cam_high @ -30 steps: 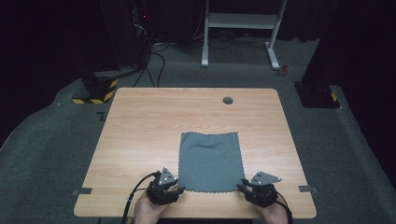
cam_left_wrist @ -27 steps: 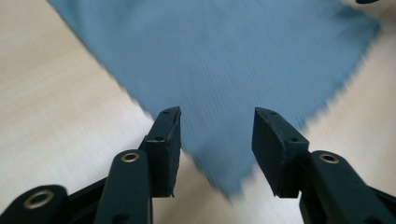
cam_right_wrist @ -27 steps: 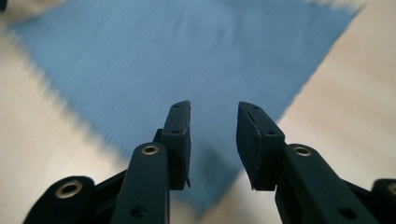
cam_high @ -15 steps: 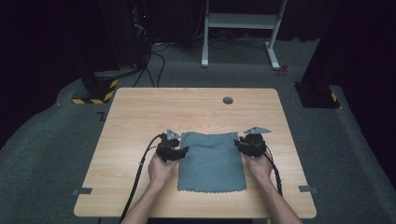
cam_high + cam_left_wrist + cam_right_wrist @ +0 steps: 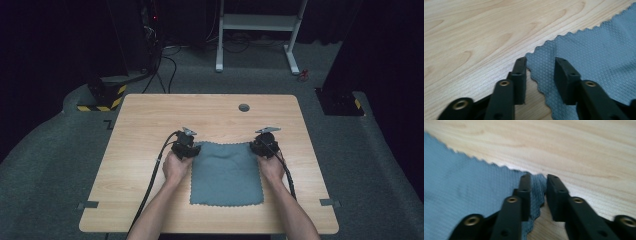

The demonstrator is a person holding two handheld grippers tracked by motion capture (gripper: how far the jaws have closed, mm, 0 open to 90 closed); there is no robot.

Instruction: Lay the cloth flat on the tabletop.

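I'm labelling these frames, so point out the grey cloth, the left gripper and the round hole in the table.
grey cloth (image 5: 226, 172), high view, middle of the fabric.
left gripper (image 5: 540, 68), left gripper view, midway between its fingertips, over the cloth's corner.
round hole (image 5: 244, 107), high view, its centre.

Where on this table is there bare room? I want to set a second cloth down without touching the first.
Free: the wide wood strip between the table's far edge with its round hole and the grey cloth, and the side strip left of the left hand. Crowded: the cloth's far corners, where the left gripper and right gripper sit.
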